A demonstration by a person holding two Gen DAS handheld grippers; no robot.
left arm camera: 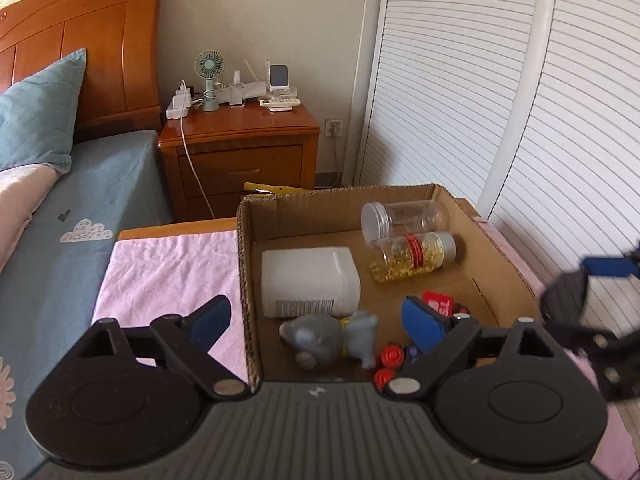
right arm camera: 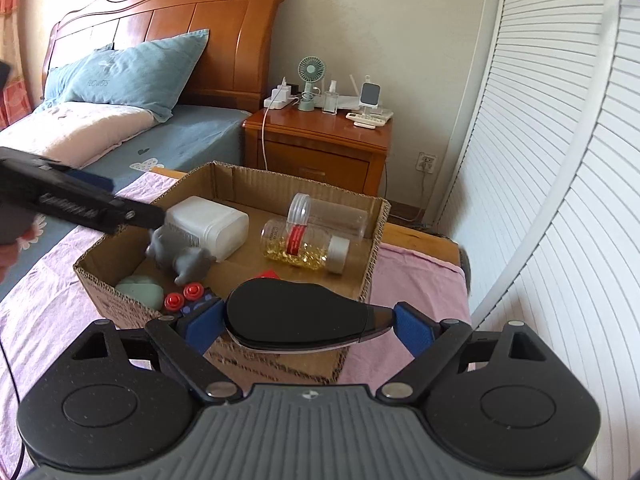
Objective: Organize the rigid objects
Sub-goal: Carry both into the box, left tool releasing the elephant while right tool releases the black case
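Two hand-held grippers: the right hand-held gripper (right arm camera: 306, 326) clamps a black case (right arm camera: 298, 316) level above the cardboard box (right arm camera: 376, 248); the left hand-held gripper (left arm camera: 318, 322) gapes wide, holding nothing, over the box.

Bright daylight, soft shadows, fisheye-bent edges, dark corners, slight blur

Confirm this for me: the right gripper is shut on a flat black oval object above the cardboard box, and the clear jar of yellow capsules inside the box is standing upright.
One detail is wrong. The right gripper is indeed shut on the flat black oval object above the cardboard box, but the clear jar of yellow capsules lies on its side, not upright. The right wrist view shows this; the left wrist view agrees.
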